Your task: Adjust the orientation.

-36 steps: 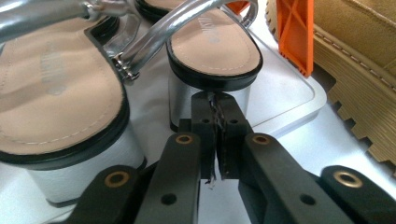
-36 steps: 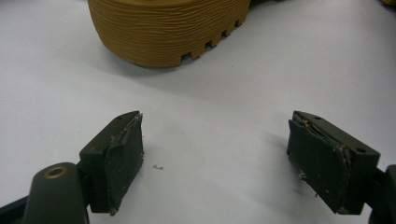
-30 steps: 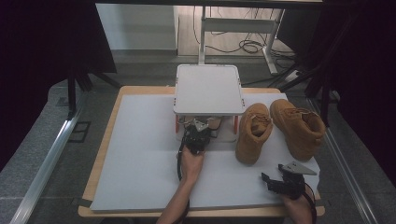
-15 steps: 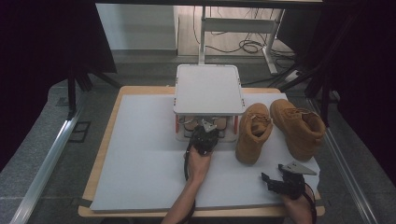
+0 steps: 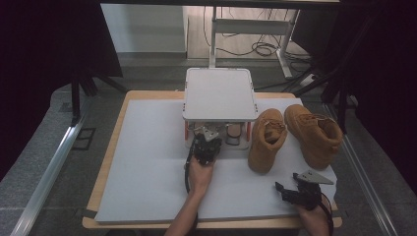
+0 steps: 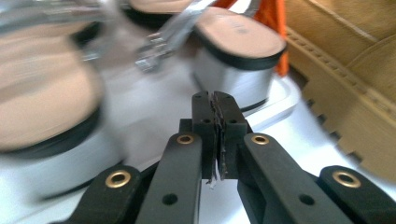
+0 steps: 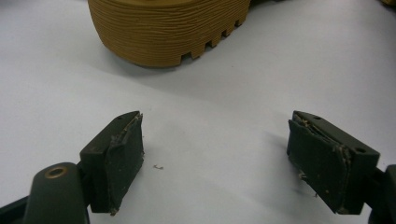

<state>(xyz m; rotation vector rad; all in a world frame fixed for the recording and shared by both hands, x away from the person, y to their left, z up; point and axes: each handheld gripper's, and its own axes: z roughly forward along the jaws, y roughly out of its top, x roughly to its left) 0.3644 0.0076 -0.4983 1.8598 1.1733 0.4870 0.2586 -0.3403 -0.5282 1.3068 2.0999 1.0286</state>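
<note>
Left gripper (image 5: 206, 144), jaws pressed together on nothing, sits at the mouth of the white two-tier rack (image 5: 220, 93). Sandals (image 6: 243, 51) with pink insoles and silver heels rest on its lower shelf, just ahead of the tips. Right gripper (image 5: 290, 192) rests spread near the table's front edge, near the tan boots (image 5: 268, 140). Since a second ago, the left gripper has moved closer under the rack; the right has stayed put.

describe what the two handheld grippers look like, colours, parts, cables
Both are black. The left gripper has brass-ringed rivets on its linkage arms, worn pads and a black cable. The right gripper has chunky black jaws with frayed pads and a grey three-cornered plate on top.
</note>
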